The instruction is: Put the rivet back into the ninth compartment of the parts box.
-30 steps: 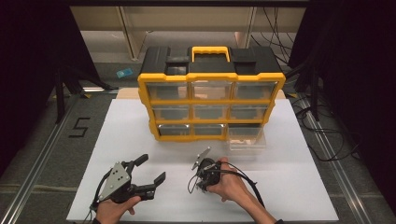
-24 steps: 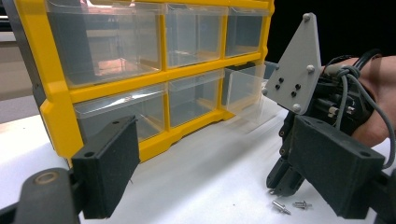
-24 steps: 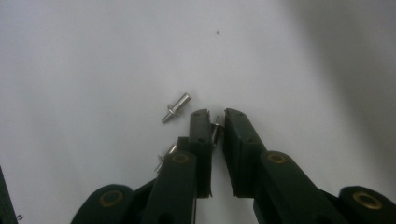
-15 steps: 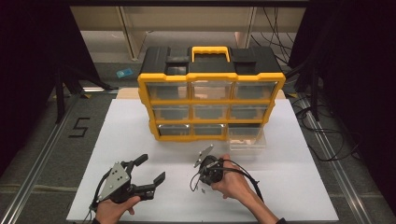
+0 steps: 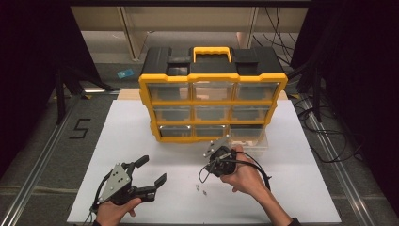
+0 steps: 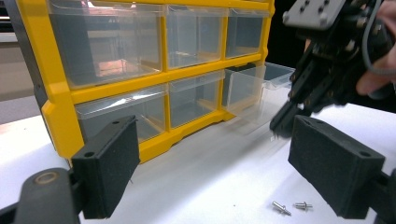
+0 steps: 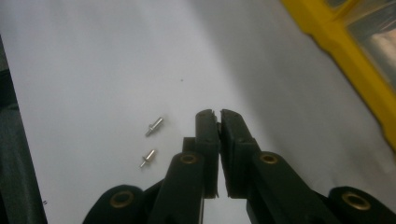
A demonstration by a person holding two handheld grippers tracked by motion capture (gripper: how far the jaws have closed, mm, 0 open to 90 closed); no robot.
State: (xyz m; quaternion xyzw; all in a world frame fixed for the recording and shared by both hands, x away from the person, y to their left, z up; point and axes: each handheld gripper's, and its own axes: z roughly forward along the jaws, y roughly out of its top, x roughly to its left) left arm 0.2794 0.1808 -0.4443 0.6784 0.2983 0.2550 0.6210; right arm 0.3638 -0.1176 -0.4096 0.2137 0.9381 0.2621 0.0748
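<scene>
White tabletop (image 5: 141, 132) carries the yellow drawer organizer (image 5: 212, 101); from above, two small metal pins (image 5: 201, 189) lie well in front of it, between your grippers. Your left gripper (image 6: 215, 163) gapes released, pins (image 6: 289, 206) near its right jaw. Your right gripper (image 7: 215, 116) is clenched on nothing, pins (image 7: 150, 142) just beside it: spread it, straddle one pin.

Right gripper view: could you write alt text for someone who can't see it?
The right gripper, jaws shut on nothing, hangs over a white table beside two small metal pins. A yellow drawer cabinet edges the upper right corner.
</scene>
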